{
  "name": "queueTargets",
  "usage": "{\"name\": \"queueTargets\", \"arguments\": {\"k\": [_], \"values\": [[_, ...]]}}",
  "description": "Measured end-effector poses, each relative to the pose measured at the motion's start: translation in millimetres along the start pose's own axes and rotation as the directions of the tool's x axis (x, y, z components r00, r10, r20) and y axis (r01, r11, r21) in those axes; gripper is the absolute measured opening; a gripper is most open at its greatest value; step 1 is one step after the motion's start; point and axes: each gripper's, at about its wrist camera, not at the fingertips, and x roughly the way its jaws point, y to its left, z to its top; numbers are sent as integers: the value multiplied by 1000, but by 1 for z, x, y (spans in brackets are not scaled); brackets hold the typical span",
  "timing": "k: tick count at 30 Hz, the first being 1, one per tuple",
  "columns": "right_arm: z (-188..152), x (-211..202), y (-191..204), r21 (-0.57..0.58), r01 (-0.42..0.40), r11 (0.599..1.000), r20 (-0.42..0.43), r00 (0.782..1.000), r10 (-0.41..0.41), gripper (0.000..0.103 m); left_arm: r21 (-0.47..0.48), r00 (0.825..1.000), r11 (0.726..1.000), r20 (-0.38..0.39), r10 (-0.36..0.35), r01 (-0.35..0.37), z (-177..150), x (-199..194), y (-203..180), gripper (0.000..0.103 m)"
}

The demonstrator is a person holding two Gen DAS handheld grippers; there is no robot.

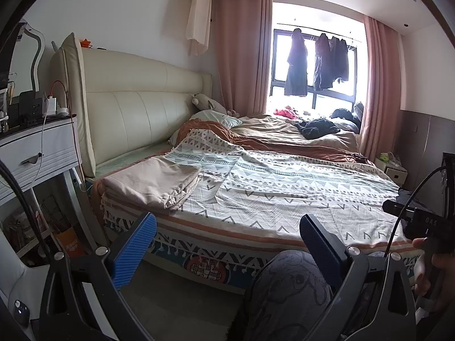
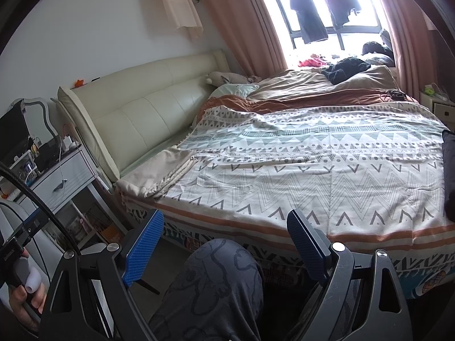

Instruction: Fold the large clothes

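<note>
A folded beige cloth [image 1: 153, 182] [image 2: 159, 170] lies on the near left corner of the bed, by the headboard. A crumpled dark garment [image 1: 315, 128] [image 2: 345, 69] sits far across the bed near the window, with a red one [image 1: 284, 112] beside it. My left gripper [image 1: 227, 217] stands open and empty off the bed's near edge, well short of the beige cloth. My right gripper [image 2: 225, 213] is also open with nothing between its blue pads, facing the same edge. The person's knee in dark printed trousers [image 1: 287, 289] [image 2: 216, 284] is below both grippers.
A patterned bedspread [image 1: 284, 187] [image 2: 312, 170] covers the bed, with a brown duvet [image 1: 284, 139] behind it. A white nightstand [image 1: 37, 147] [image 2: 62, 176] with cables stands left. Dark clothes [image 1: 295, 65] hang at the window. A dark item [image 2: 449, 176] lies at the bed's right edge.
</note>
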Motion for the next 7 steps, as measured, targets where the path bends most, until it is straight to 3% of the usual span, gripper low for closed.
{"name": "queueTargets", "arguments": {"k": [7], "values": [[-3,-7,3,7,16,1000,3,1000,-16,88,-18,1000,1000,4,-1,2,-3,-2,9,103]]}}
